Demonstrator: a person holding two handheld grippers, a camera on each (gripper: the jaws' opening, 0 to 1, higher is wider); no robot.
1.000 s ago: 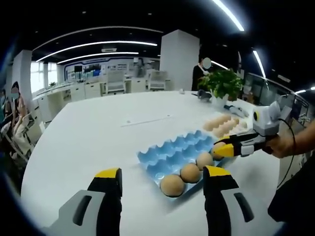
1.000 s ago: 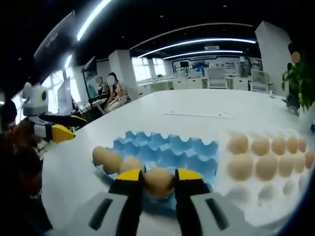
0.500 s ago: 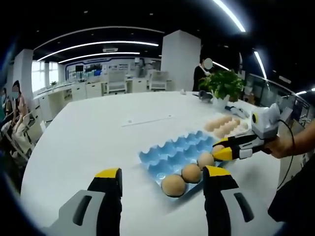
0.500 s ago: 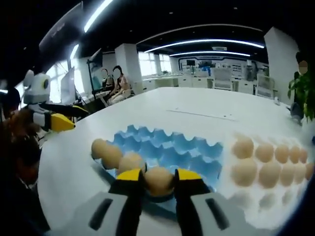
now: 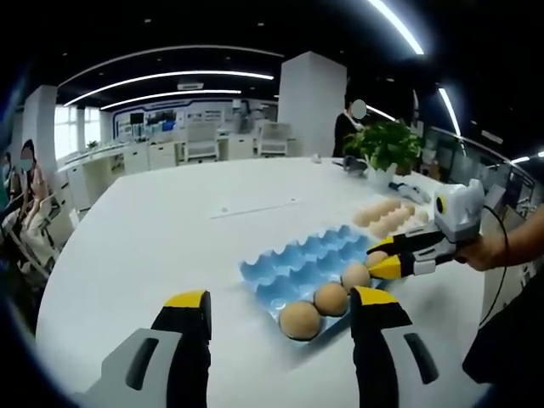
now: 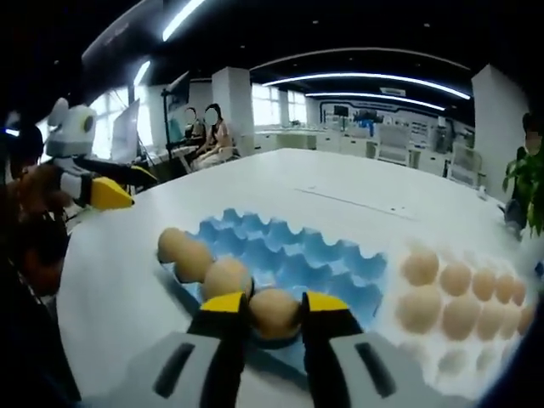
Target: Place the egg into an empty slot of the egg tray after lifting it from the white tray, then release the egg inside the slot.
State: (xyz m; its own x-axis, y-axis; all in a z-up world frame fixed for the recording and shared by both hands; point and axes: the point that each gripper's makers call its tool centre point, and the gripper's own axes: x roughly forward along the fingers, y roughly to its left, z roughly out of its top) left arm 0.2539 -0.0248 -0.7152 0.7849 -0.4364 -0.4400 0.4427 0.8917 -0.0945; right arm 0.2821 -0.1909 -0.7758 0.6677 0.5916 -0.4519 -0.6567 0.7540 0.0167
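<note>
White table (image 5: 161, 229) carries the blue egg tray (image 6: 293, 255) and, just beside it, the white tray (image 6: 501, 340) with its rows of eggs.

Right gripper (image 6: 275, 304): jaws partly closed, yellow-tipped fingers (image 6: 223, 306) pressed against both sides of a brown egg (image 6: 274, 312). The egg sits low over the near edge of the blue egg tray, fourth in a line with three eggs (image 6: 195, 259) already seated along that edge. Whether it rests on the slot floor or hangs just above cannot be told; the jaws hide its underside. In the left gripper view the right gripper (image 5: 382, 260) comes in from the right, held by a hand (image 5: 497, 249), its tips down at the tray's near-right edge with the egg (image 5: 375, 257) partly seen between them.

Left gripper (image 5: 280, 299): jaws wide apart, nothing between them, hovering above the table short of the blue egg tray (image 5: 310, 263). Three eggs (image 5: 330, 299) show along the tray edge nearest it. In the right gripper view the left gripper (image 6: 102, 191) sits at far left, well apart from the tray.

Change from one second ago: grip on the egg unchanged, same jaw gap. The right gripper view has rolled and shifted a little, so the tray looks nearer and the white tray drops toward lower right; camera motion. In the left gripper view the right gripper's tips have eased slightly lower and inward over the tray. Left gripper steady throughout.

Background: open office, ceiling light strips, a potted plant (image 5: 387, 144), seated people (image 6: 208, 136).
</note>
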